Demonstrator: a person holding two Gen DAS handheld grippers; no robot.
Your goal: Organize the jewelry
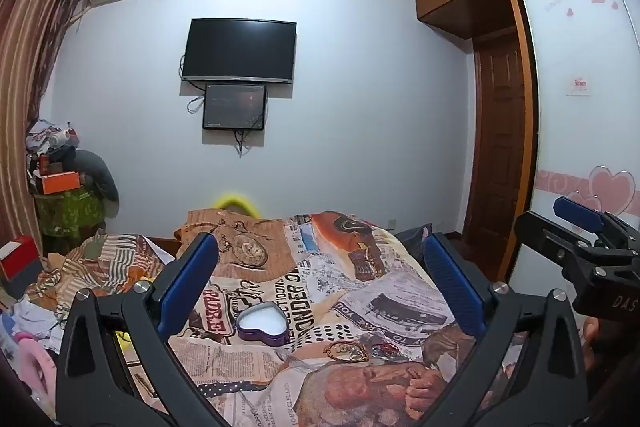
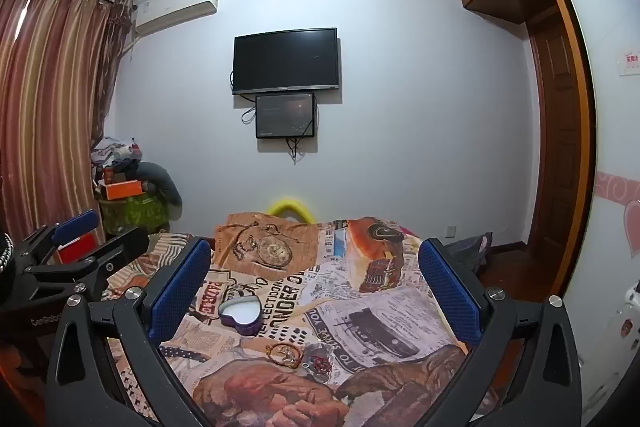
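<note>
"WONDER" print on bedspread (image 1: 320, 291) beside heart tin (image 1: 262, 321)

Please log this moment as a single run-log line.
left gripper: open, empty | right gripper: open, empty | heart box: open on bed | bracelets: loose beside it

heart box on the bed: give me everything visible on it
The heart-shaped box is a small, shallow tin with purple side walls and a thin silvery rim; it looks like metal. It is open, with no lid in sight, and the pale inside looks empty. It sits flat on the newspaper-print bedspread, touching nothing else. The gold bracelet and the small red and silver pieces lie apart from it, nearer the cameras. Neither gripper touches it.
</note>
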